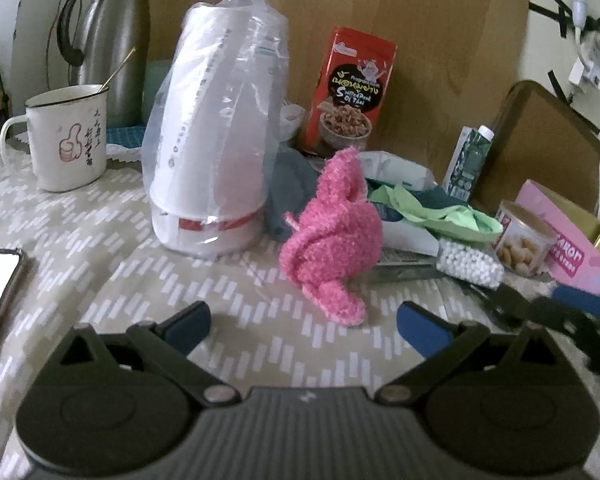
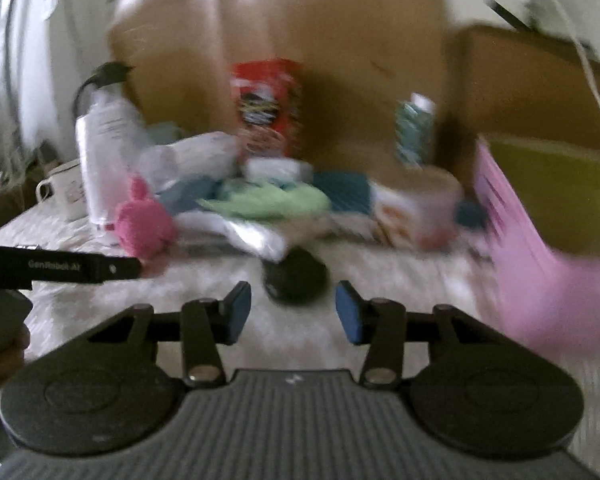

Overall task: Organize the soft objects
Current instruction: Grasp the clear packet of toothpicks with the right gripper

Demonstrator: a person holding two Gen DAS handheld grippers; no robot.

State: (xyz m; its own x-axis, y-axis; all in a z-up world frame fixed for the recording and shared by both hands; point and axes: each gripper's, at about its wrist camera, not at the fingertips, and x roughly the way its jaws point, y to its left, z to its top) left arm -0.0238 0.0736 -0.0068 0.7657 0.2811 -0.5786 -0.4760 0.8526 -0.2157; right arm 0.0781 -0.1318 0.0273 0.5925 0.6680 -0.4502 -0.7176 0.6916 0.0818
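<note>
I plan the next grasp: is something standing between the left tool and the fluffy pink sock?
Nothing visible does. The open left tool faces the fluffy pink sock over bare patterned tablecloth; the bagged white cup stack stands off to the left.

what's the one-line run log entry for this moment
left hand-held gripper: open, empty | right hand-held gripper: open, empty | pink sock: on table, untouched

**Right wrist view: blurred, jaws part open**

Your right gripper has nothing between its blue pads. A dark round object lies just ahead on the tablecloth. The pink fuzzy cloth sits near its left edge, the green cloth mid-pile.
</note>
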